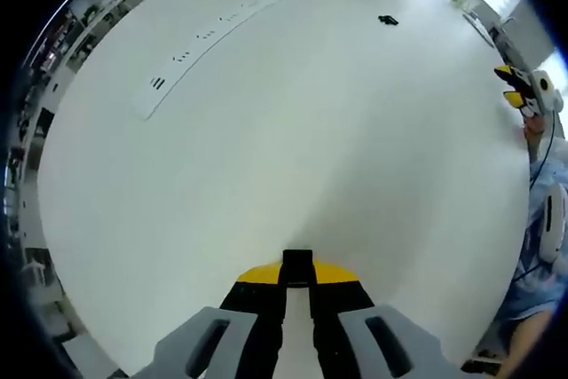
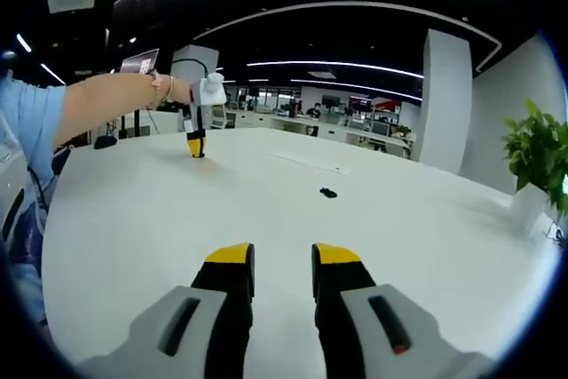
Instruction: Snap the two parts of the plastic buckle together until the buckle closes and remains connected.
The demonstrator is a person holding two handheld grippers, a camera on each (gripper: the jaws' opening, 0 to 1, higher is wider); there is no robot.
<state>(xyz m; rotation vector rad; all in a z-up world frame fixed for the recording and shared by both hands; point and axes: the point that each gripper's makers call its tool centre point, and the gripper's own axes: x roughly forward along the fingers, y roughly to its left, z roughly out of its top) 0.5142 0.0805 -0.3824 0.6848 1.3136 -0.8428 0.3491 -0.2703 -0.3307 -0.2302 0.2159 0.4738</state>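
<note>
Buckle [image 2: 328, 193] lies small and indistinct on the white table [image 2: 399, 237]; left gripper [image 1: 297, 265] clenched shut, right gripper [image 2: 282, 268] parted, empty.

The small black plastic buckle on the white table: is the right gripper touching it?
Apart. In the right gripper view, bare white table lies between the right gripper and the small black plastic buckle.

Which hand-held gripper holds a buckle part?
The left hand-held gripper: a small black piece, apparently a buckle part, sits pinched between its closed yellow tips. The right hand-held gripper has a bare gap between its tips; another black piece lies on the table.
</note>
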